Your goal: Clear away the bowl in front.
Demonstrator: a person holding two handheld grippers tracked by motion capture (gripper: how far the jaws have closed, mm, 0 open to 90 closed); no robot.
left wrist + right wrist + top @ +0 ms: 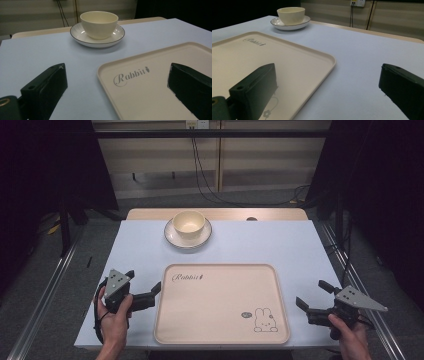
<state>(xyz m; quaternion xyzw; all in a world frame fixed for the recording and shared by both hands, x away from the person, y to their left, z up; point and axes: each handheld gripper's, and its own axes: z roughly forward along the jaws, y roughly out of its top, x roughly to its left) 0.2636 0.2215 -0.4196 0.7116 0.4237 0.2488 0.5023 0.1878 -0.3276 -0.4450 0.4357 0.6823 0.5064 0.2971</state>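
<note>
A cream bowl (188, 223) (99, 23) (290, 14) sits upright on a white plate (170, 236) (82, 37) (280, 26) with a dark rim, at the back centre of the table. A beige tray (220, 305) (150, 95) (274, 57) printed with "Rabbit" and a bunny lies at the front centre with nothing on it. My left gripper (145, 280) (116, 72) is open at the tray's left edge, one jaw over the tray's corner. At the tray's right, my right gripper (311, 292) (328, 70) is open, its jaws straddling the tray's edge.
The pale blue table top (280, 245) has a wooden strip (280, 214) along its back edge. Metal rails (45, 295) run along the floor on both sides. Cables (210, 190) trail over the floor behind the table, and dark curtains hang left and right.
</note>
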